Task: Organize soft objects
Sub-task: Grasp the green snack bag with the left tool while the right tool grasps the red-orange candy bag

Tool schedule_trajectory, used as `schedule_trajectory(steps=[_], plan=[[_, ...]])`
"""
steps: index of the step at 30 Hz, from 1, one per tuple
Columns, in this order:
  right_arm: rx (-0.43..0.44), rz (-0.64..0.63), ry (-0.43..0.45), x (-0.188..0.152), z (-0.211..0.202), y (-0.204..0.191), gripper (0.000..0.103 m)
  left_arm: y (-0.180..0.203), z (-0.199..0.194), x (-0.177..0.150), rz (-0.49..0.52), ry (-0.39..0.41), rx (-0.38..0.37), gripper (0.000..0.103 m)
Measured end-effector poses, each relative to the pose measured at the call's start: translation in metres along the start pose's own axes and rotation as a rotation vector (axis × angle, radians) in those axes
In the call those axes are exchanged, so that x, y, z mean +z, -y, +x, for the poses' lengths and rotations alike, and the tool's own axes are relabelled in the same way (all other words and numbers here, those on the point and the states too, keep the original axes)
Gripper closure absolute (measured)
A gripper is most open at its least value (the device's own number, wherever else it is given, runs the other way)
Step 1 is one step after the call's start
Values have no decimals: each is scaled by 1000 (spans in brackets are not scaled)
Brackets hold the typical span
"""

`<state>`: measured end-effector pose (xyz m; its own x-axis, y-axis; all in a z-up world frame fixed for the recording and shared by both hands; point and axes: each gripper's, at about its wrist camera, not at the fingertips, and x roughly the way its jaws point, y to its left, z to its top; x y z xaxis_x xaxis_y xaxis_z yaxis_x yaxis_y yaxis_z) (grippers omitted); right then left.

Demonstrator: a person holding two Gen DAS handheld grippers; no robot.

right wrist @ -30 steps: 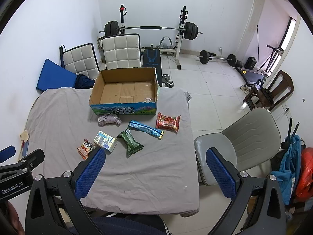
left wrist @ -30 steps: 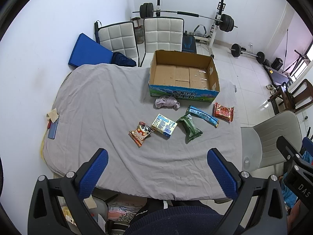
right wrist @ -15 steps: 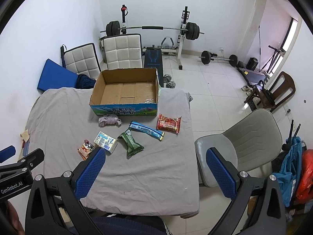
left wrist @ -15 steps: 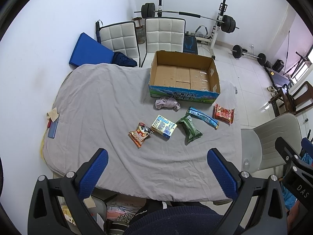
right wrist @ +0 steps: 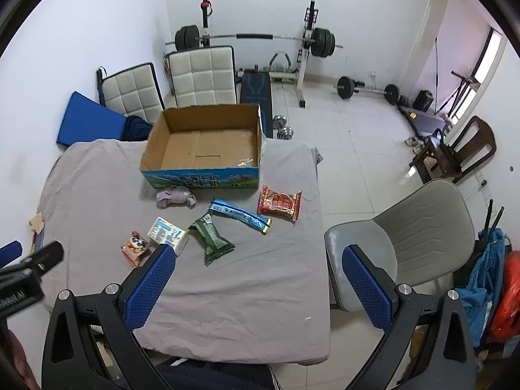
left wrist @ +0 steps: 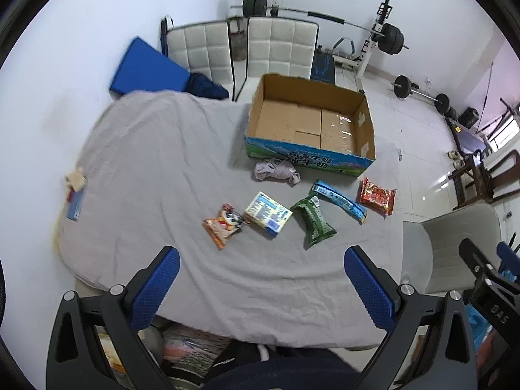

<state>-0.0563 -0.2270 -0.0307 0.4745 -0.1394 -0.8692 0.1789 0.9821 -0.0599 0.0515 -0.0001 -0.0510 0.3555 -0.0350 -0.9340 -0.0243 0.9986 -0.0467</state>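
An open cardboard box [left wrist: 308, 126] [right wrist: 204, 143] stands empty at the far side of a grey-clothed table [left wrist: 156, 169] [right wrist: 97, 188]. In front of it lie a crumpled pale cloth [left wrist: 276, 170] [right wrist: 175, 195], a red snack packet [left wrist: 377, 195] [right wrist: 280, 202], a long blue packet [left wrist: 339, 200] [right wrist: 240, 215], a green packet [left wrist: 313, 220] [right wrist: 211, 238], a small white-blue box [left wrist: 268, 214] [right wrist: 167, 232] and an orange cartoon packet [left wrist: 223, 224] [right wrist: 136, 247]. My left gripper [left wrist: 260, 289] and right gripper [right wrist: 256, 289] are open and empty, high above the near table edge.
Two white padded chairs [left wrist: 279, 48] and a blue mat [left wrist: 146, 71] stand behind the table. A grey chair [right wrist: 416, 237] is at the table's right. A barbell rack [right wrist: 256, 42] and weights fill the back. A small blue item [left wrist: 75, 204] lies at the table's left edge.
Both grippers have shifted slightly closer to the table. Nothing on the table has moved.
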Motion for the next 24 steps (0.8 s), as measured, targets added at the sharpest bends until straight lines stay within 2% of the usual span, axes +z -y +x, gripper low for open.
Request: schedule_trajectory(steps=[7, 10, 15, 18, 22, 24], plan=[[-24, -108, -112, 29, 130, 22, 0, 28, 105, 20, -15, -132, -35, 0], [-46, -218, -154, 40, 199, 26, 0, 48, 168, 19, -33, -242, -61, 0], [-18, -405, -254, 54, 317, 30, 0, 77, 253, 9, -94, -395, -116, 0], [4, -506, -322, 56, 375, 29, 0, 87, 293, 4, -131, -461, -128, 0], [78, -589, -410, 59, 439, 31, 0, 95, 328, -2, -167, -498, -123, 0], [82, -647, -425, 58, 461, 31, 0, 97, 339, -6, -179, -514, -127, 0]])
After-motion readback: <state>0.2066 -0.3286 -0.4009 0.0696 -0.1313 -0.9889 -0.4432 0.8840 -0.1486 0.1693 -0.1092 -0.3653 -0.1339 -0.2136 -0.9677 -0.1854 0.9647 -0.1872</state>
